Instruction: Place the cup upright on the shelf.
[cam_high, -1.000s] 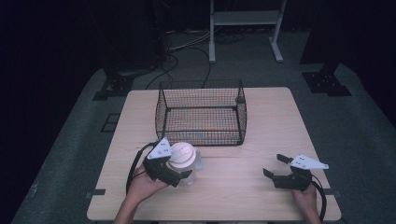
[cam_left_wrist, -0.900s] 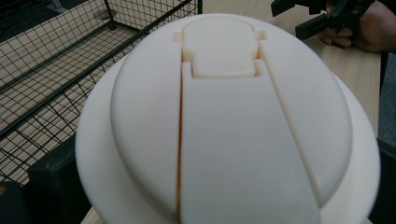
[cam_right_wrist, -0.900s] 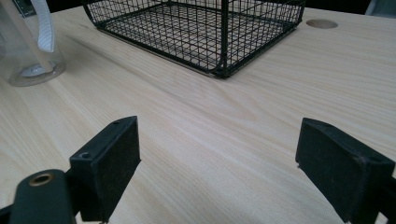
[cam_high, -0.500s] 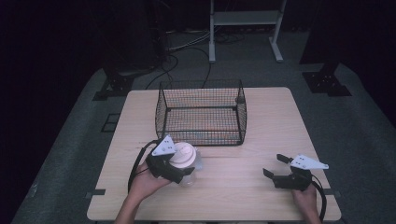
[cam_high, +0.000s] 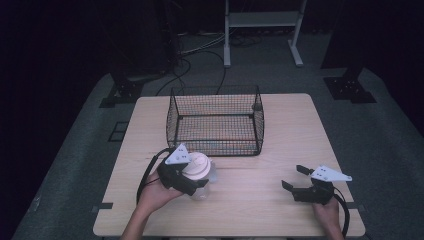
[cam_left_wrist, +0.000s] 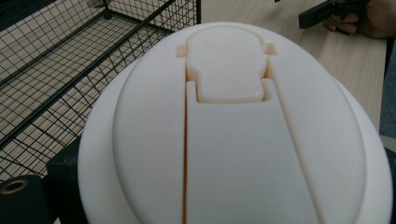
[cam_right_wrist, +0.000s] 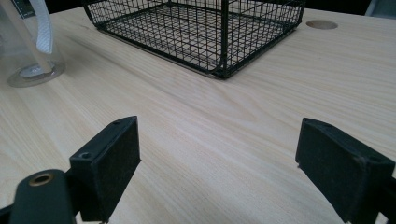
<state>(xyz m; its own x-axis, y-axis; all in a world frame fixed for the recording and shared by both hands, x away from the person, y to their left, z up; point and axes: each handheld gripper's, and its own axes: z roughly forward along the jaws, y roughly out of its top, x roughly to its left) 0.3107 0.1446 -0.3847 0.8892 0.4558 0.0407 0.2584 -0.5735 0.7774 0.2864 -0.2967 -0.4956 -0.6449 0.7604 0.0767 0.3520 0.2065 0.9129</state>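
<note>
A clear cup with a cream domed lid stands on the wooden table, near its front left. My left gripper is shut around the cup just under the lid. In the left gripper view the lid sits right in front of the camera, with one black finger beside it at lower left. My right gripper rests open on the table at the front right, its jaws wide apart around bare wood. The cup's clear base stands at that view's far left.
A black wire basket with nothing in it stands at the table's middle back, just beyond the cup. A round hole is cut in the tabletop past the basket. The floor around is dark, with cables and stand legs.
My left gripper has edged slightly forward and right, closing in around the cup. The right gripper has stayed put.
</note>
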